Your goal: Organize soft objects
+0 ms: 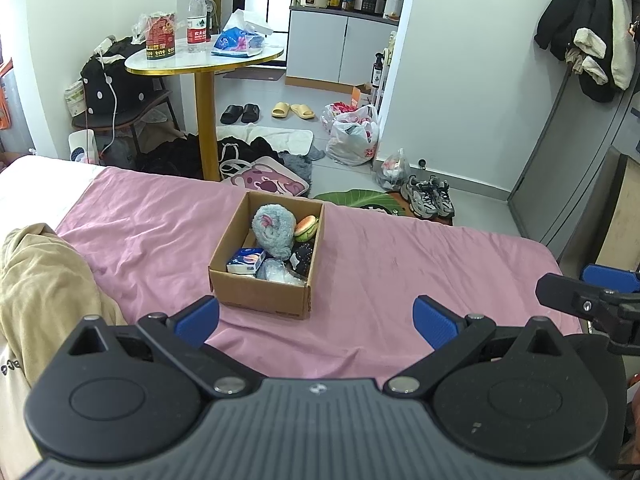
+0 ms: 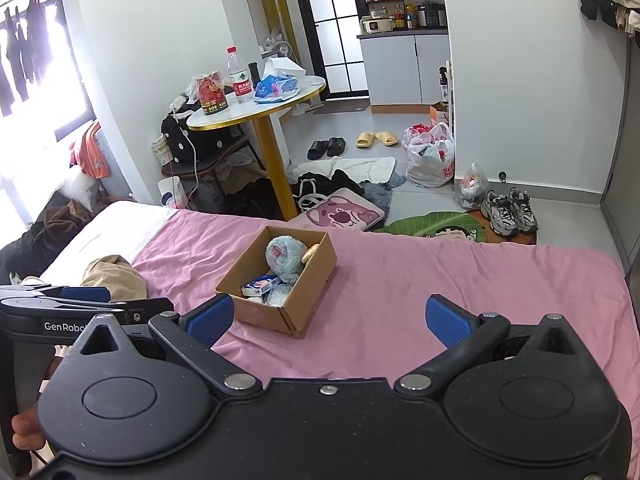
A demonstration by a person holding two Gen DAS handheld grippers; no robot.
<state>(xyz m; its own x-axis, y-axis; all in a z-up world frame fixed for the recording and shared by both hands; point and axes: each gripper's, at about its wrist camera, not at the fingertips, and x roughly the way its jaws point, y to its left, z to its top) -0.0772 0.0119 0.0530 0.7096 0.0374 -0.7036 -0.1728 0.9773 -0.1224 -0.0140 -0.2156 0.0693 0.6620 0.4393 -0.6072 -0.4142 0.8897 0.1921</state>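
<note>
A cardboard box [image 1: 256,294] [image 2: 308,308] sits on the pink bed sheet [image 1: 400,264] [image 2: 440,276]. Inside it lie a grey-blue plush toy [image 1: 272,230] [image 2: 286,258], a burger-shaped toy [image 1: 307,227], a blue tissue pack [image 1: 246,260] [image 2: 261,285], a dark speckled soft item [image 1: 302,258] and a clear plastic bag [image 1: 278,272]. My left gripper [image 1: 316,318] hangs open just in front of the box, nothing between its blue pads. My right gripper [image 2: 330,318] is open too, near the box's front right corner. A tan garment [image 1: 44,280] [image 2: 114,276] lies at the left.
Beyond the bed's far edge stand a round gold-legged table [image 1: 204,60] with a bottle and snacks, a chair with a dotted bag [image 1: 112,84], floor clutter, plastic bags [image 1: 352,136], sneakers [image 1: 430,196] and a grey cabinet [image 1: 580,152] on the right.
</note>
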